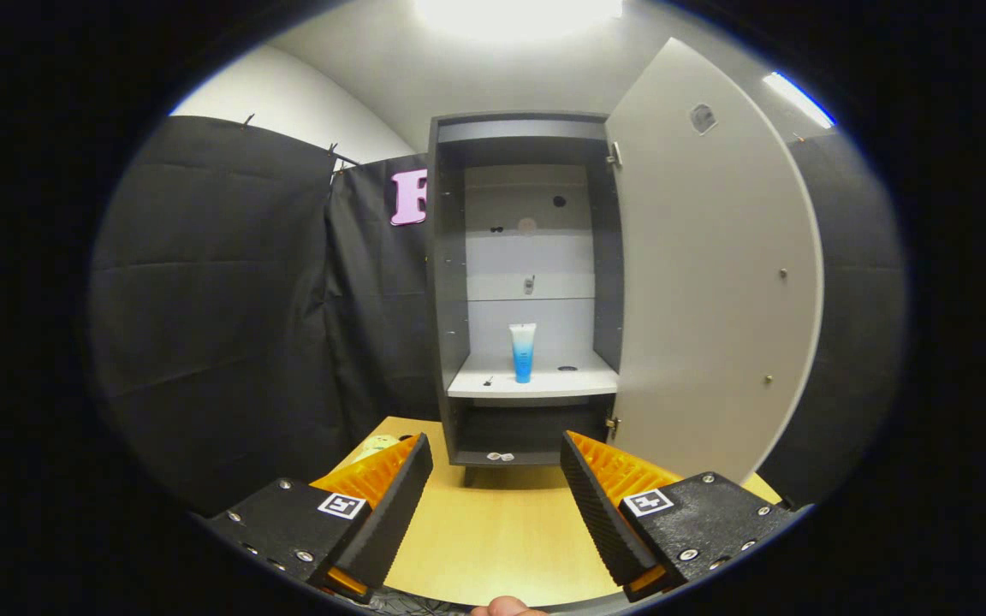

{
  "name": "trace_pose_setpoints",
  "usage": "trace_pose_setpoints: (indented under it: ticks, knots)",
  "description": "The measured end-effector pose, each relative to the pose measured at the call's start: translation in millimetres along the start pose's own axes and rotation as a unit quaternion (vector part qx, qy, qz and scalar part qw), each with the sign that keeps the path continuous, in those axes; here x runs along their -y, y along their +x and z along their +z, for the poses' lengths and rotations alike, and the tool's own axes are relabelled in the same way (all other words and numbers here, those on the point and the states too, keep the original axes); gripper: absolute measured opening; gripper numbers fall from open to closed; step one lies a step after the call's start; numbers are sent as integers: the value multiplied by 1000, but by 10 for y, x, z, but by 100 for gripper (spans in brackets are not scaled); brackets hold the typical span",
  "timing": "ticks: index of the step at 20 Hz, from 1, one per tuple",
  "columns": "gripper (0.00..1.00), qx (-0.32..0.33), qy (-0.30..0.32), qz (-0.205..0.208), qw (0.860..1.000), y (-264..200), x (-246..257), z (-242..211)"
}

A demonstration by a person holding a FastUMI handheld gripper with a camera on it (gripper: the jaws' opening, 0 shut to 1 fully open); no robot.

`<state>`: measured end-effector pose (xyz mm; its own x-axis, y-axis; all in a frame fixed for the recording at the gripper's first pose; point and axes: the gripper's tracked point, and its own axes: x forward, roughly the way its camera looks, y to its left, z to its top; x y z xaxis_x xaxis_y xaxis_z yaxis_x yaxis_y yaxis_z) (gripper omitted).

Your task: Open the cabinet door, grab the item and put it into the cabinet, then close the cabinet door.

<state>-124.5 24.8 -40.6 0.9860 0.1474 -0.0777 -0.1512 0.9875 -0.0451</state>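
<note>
While tongs [497, 479] gape empty, tube [522, 352] upright, cap down, on shelf [493, 385]

- One tall grey cabinet [459, 282] with one pale door [711, 274] swung open.
- One blue-and-white plastic tube [523, 351] upright on its one white shelf [493, 385].
- One light wooden table [493, 530].
- One two-finger gripper [495, 494], fingers spread, empty.
</note>
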Motion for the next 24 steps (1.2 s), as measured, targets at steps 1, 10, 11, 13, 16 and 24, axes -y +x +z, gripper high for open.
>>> trace_pose_setpoints:
  ticks: [1, 10, 11, 13, 16, 24]
  knots:
    - [94, 1, 3, -15, 1000, -69, 184, 16]
    - [94, -12, -14, -102, 995, -409, 1737, -51]
    - [93, -10, -20, -107, 994, -455, 1894, -59]
    - [94, -11, -36, -112, 993, -509, 2287, -61]
    - [94, -9, -27, -113, 993, -442, 2859, 4]
    - [93, 13, 21, -11, 1000, 266, 3080, 213]
